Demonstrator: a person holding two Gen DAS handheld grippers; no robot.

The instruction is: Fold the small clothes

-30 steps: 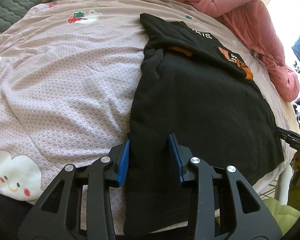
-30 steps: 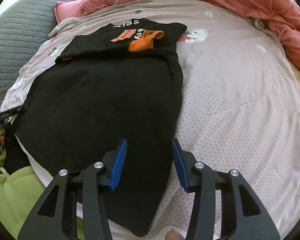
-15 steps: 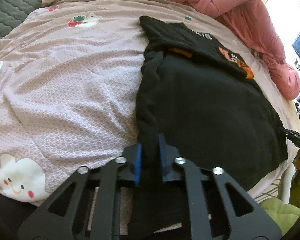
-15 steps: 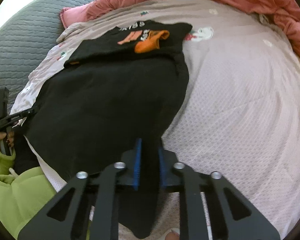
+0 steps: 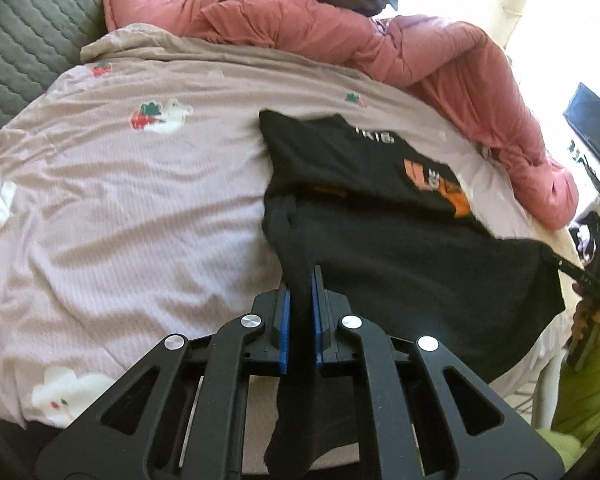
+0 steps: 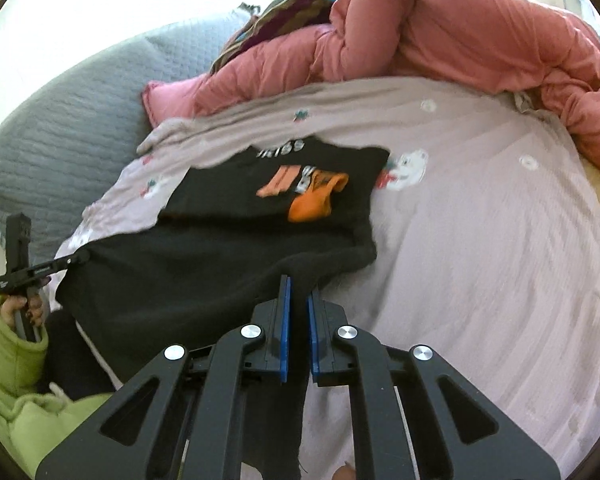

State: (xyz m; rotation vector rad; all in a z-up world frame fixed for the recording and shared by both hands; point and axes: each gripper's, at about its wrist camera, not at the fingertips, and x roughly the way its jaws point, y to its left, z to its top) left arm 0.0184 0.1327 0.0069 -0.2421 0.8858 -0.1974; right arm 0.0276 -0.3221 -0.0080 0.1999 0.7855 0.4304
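A black garment with orange print lies on the bed, its far part folded back over itself. My left gripper is shut on the garment's near left edge and holds it raised off the bed. My right gripper is shut on the near right edge of the same garment, also lifted. The near hem hangs taut between the two grippers. The right gripper also shows in the left wrist view, and the left gripper in the right wrist view.
The bed has a pale pink sheet with cartoon prints. A bunched pink duvet lies along the far side. A grey quilted headboard stands at the left. My green sleeve is at the bed's near edge.
Both grippers went from open astride the garment's near edges to shut on them. They have since lifted the near hem and moved it forward.
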